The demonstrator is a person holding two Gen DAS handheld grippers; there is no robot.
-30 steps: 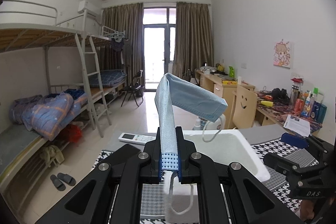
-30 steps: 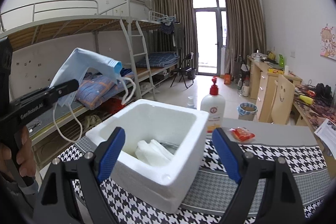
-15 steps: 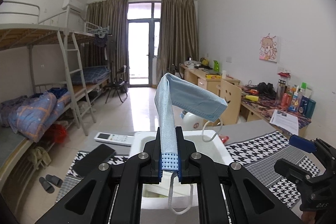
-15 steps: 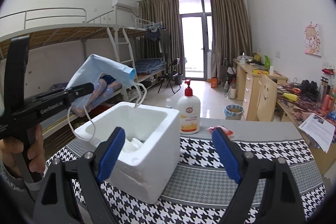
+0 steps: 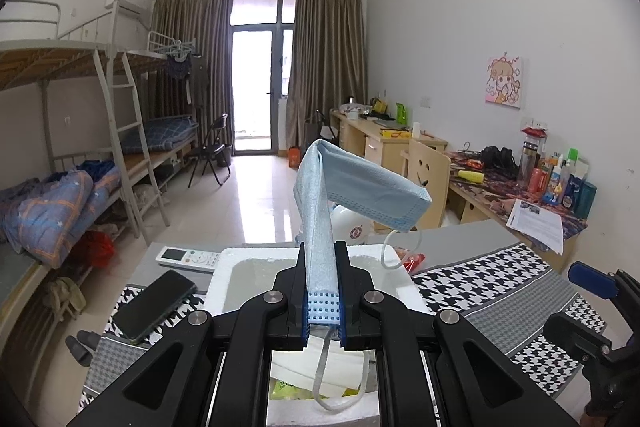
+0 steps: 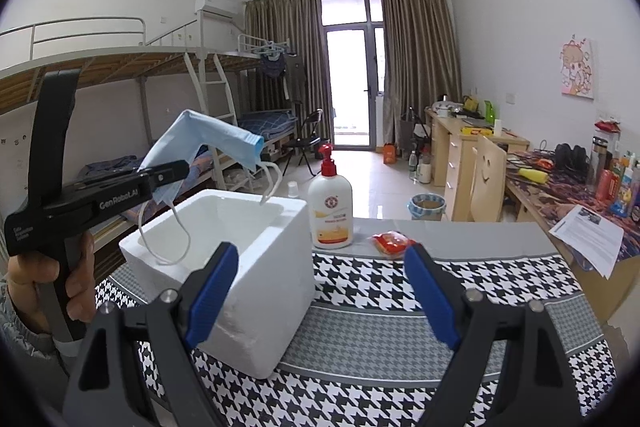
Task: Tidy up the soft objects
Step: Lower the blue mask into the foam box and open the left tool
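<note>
Left gripper (image 5: 323, 311): jaws closed tight on the blue face mask (image 5: 352, 187), pinched near one short end. From the clamp the mask rises upright, folds at the top and droops to the right. One white ear loop (image 5: 340, 383) dangles below the jaws; the other hangs off the drooping far end. Seen from the right wrist, the left gripper (image 6: 176, 171) sits above the left rim of the white foam box (image 6: 256, 291); the mask (image 6: 208, 143) is held clear above the box opening, and a loop (image 6: 168, 243) hangs down in front of the near-left wall. Whether it touches the wall, cannot tell. A bare hand (image 6: 52, 279) grips the handle, left of the box.

Right gripper (image 6: 320, 291): jaws wide apart, nothing between the blue pads (image 6: 212, 291). It sits on the near side of the box, to its right; left pad overlaps the box's near corner in view. Contact cannot be told.

Box stands on a black-and-white houndstooth cloth (image 6: 400, 311). From the left wrist, the box interior (image 5: 256, 279) shows below the jaws, with white and yellow-green items inside, mostly hidden by the gripper.

Behind the box on its right: white pump bottle with red top (image 6: 330, 211), just beside the far corner. Further right of the bottle, a small red packet (image 6: 390, 243). Left of the box: a dark phone (image 5: 156, 305) on the cloth, and behind it a white remote (image 5: 187, 258) on the grey tabletop.
</note>
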